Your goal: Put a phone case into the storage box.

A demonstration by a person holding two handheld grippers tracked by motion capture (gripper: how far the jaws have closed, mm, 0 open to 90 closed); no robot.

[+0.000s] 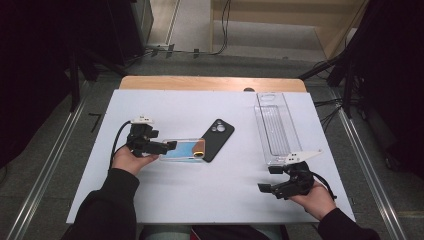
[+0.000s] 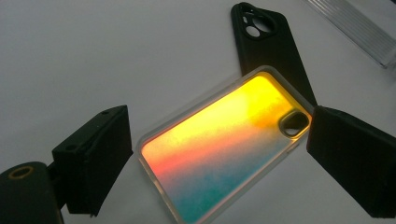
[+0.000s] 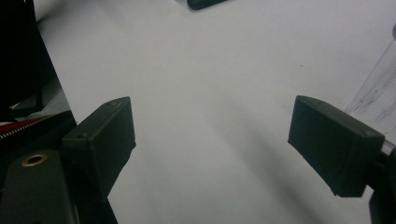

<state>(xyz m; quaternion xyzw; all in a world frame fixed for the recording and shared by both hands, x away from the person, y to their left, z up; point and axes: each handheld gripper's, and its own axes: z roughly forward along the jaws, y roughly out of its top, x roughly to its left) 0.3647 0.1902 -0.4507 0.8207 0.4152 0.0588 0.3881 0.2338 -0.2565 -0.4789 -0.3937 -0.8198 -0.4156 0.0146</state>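
1. The left claw [image 2: 219, 154] was held spread apart, its jaws flanking the iridescent phone case [image 2: 224, 144] without pressing on it
2. That case lay flat on the white tabletop [image 1: 200, 195], touching the black phone case [image 1: 218, 139]
3. The right claw [image 3: 212, 149] was spread over bare tabletop, beside the clear tray [image 1: 275, 127]

Left gripper view: iridescent phone case [image 2: 224, 149] runs off the bottom edge; clear plastic tray [image 2: 355, 25] clipped at the top right corner. Right gripper view: black phone case [image 3: 205, 3] cut by the top edge.
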